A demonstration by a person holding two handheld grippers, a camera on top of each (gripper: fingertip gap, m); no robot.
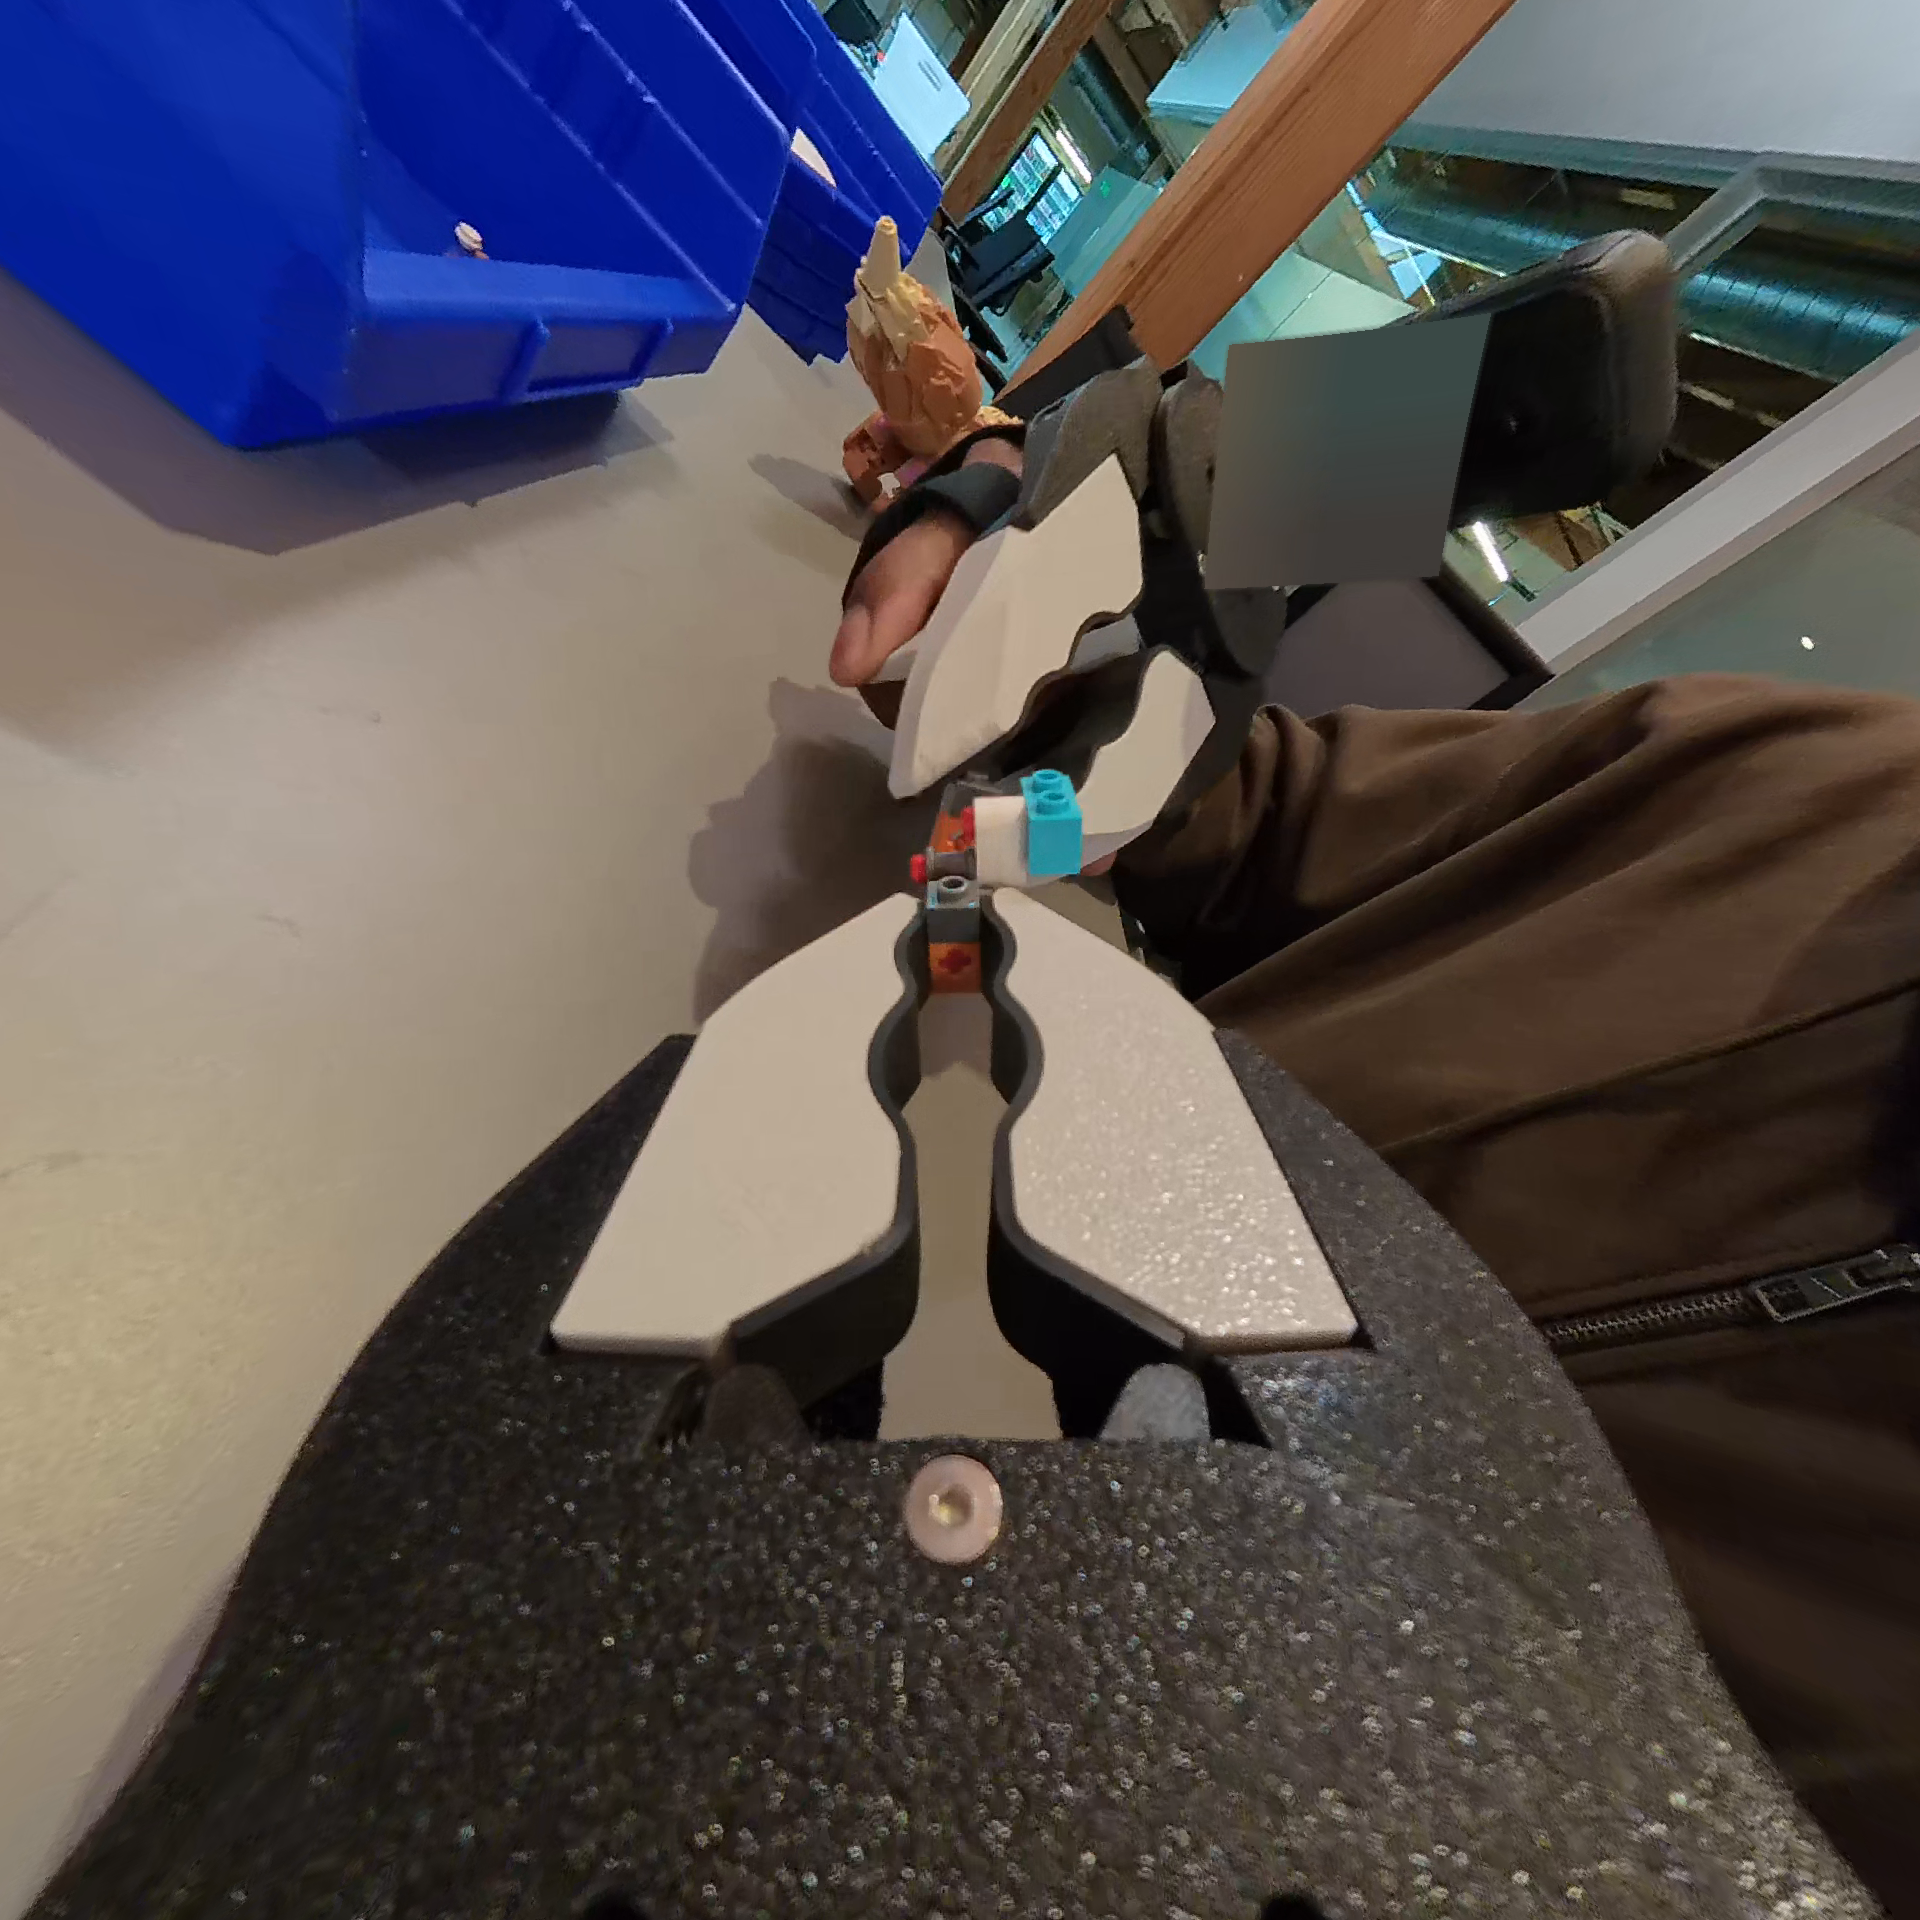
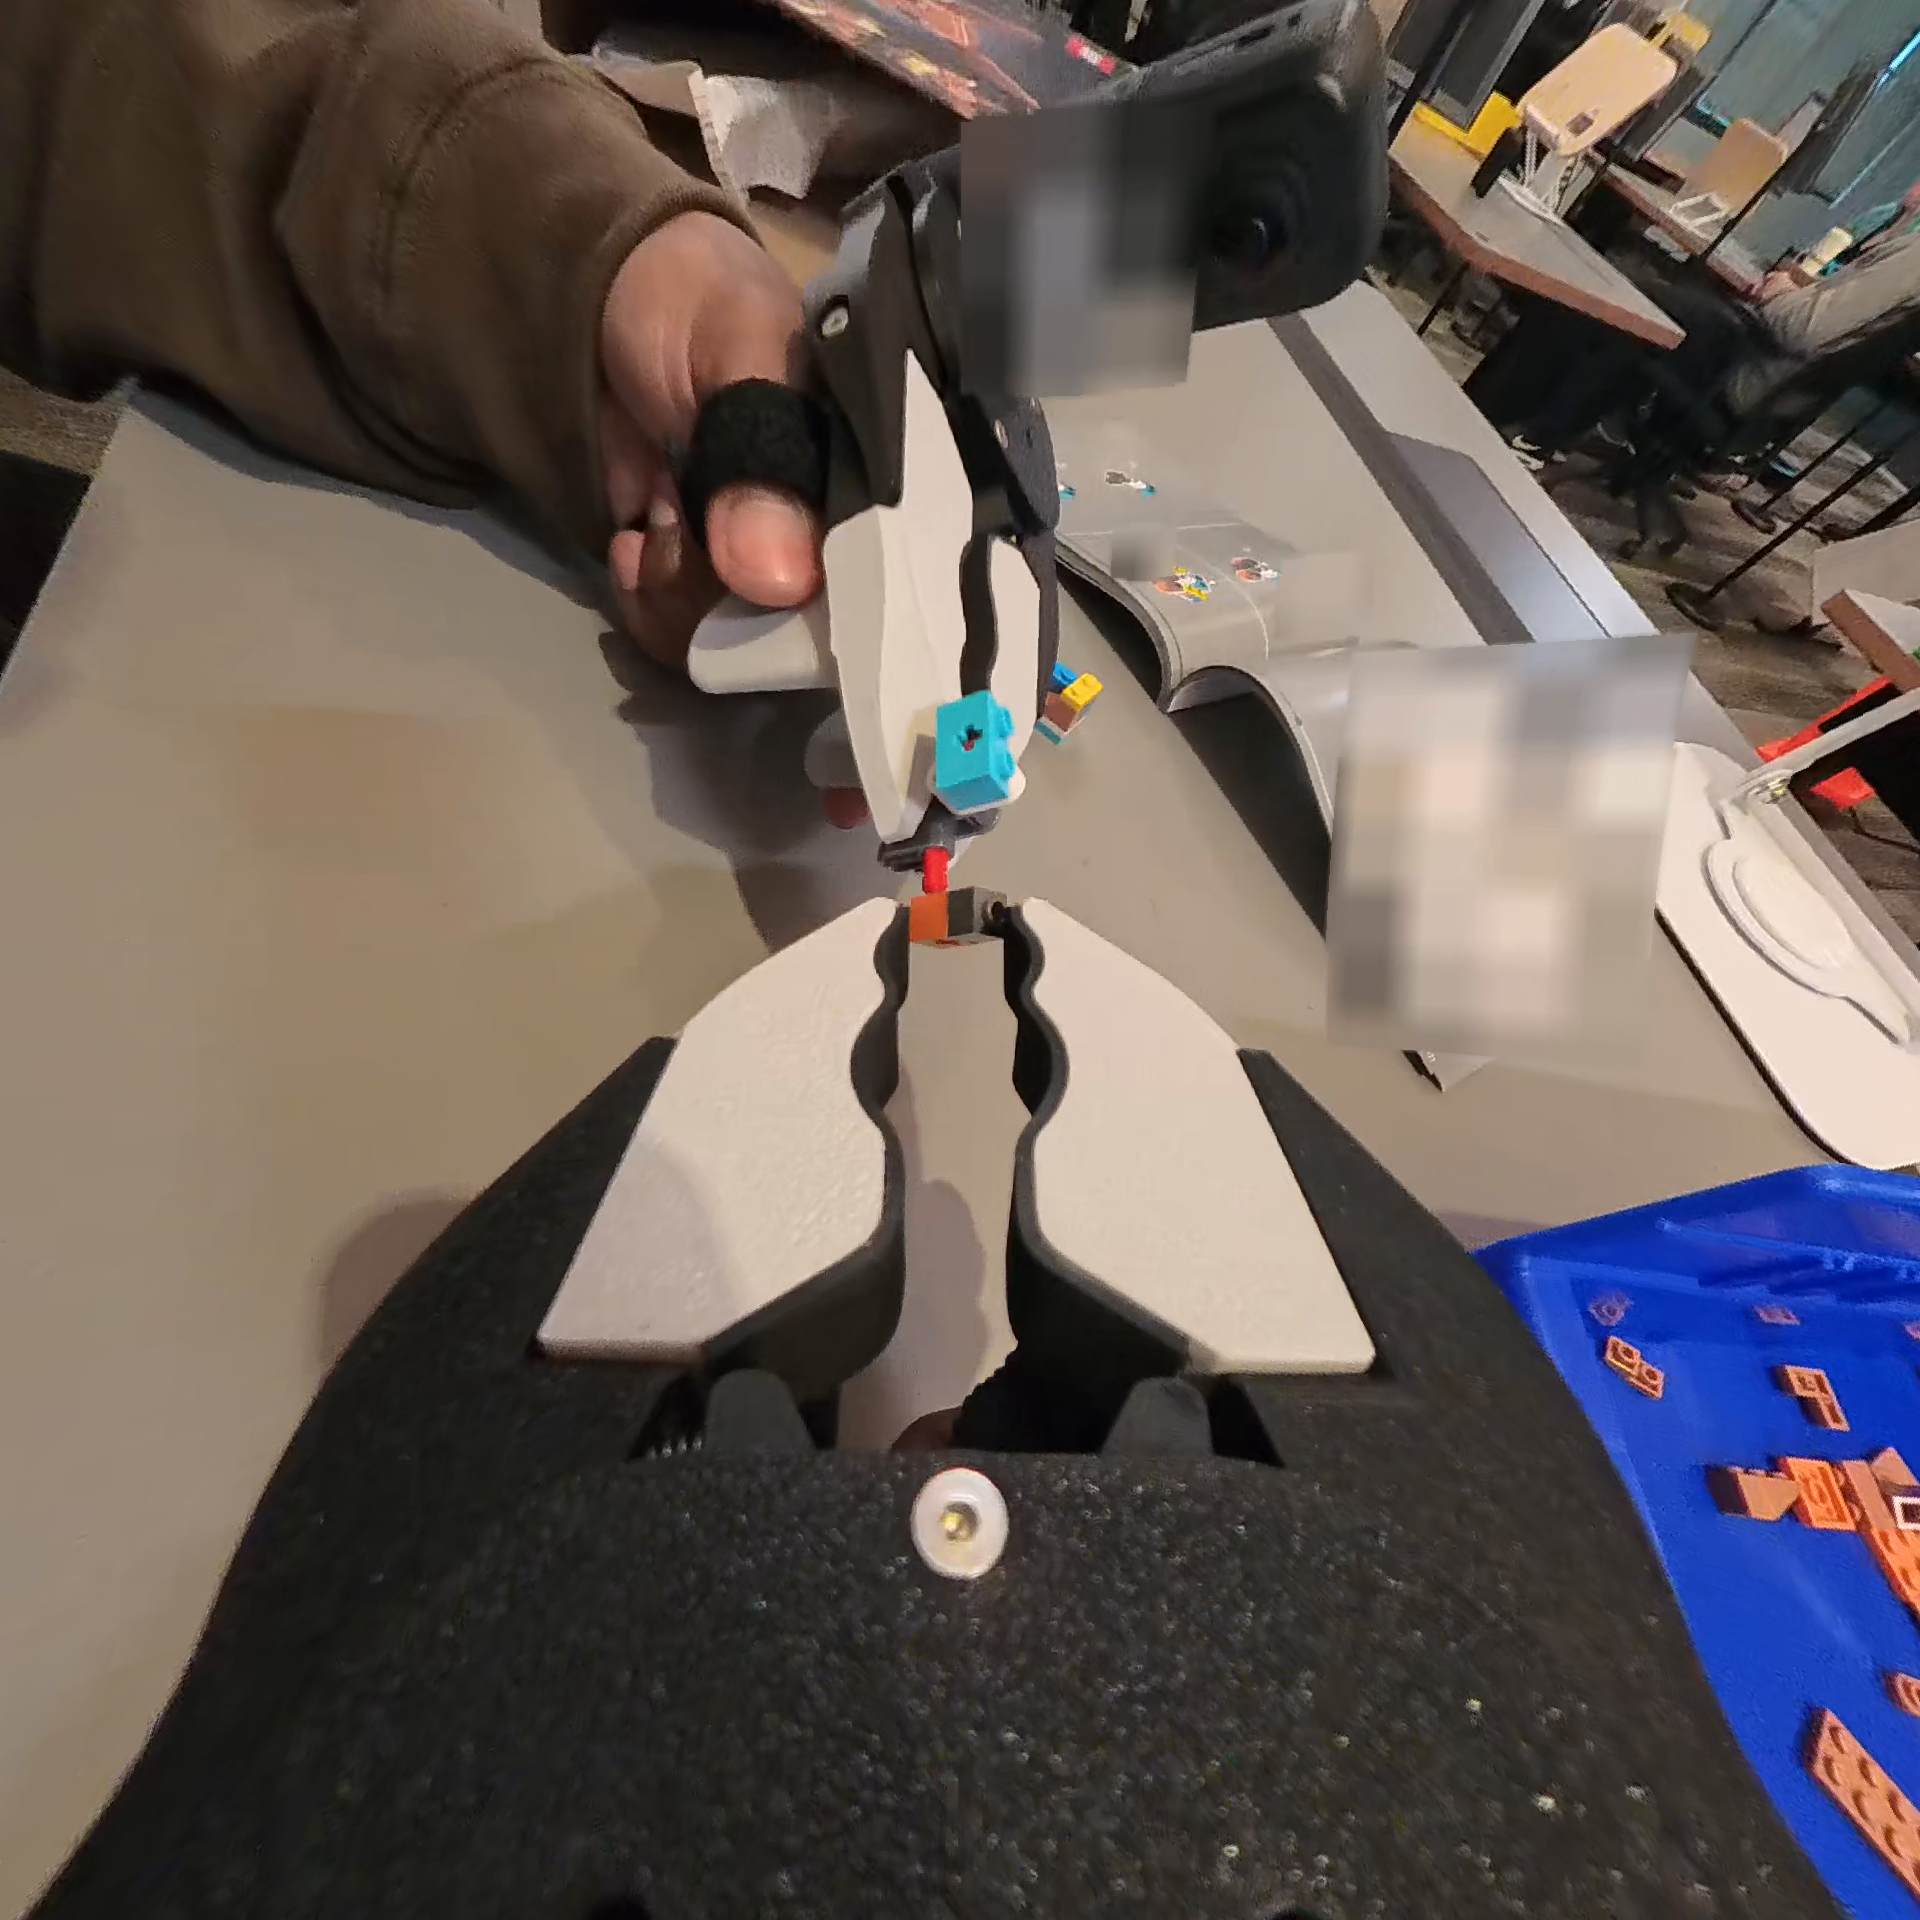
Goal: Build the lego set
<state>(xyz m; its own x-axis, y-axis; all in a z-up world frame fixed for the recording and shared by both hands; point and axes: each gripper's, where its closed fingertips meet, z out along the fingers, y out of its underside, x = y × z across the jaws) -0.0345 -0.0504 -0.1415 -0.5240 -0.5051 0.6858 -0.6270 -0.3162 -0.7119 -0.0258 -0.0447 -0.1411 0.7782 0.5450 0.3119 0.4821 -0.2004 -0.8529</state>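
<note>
My left gripper (image 1: pixel 951 914) is shut on a small orange-and-grey brick (image 1: pixel 954 951) at its fingertips. My right gripper (image 2: pixel 956 914) is shut on a similar orange-and-grey brick (image 2: pixel 951 918). The two grippers meet tip to tip above the grey table (image 2: pixel 312 831). Between the held bricks sits a grey connector with red pins (image 2: pixel 935 857), carrying a white and turquoise brick (image 2: pixel 971 764) that sticks out sideways (image 1: pixel 1039 836). The right gripper shows farther off in the left wrist view (image 1: pixel 987 821), and the left gripper in the right wrist view (image 2: pixel 956 800). I cannot tell how firmly the parts are joined.
Blue bins (image 1: pixel 416 208) stand at the table's back; another (image 2: pixel 1714 1507) holds several orange-brown pieces. A brown built figure (image 1: pixel 914 364) stands by the bins. An open instruction booklet (image 2: pixel 1226 582), a few loose bricks (image 2: pixel 1070 701) and a white tray (image 2: pixel 1787 935) lie nearby. My two grippers' fingertips are within a few centimetres of each other.
</note>
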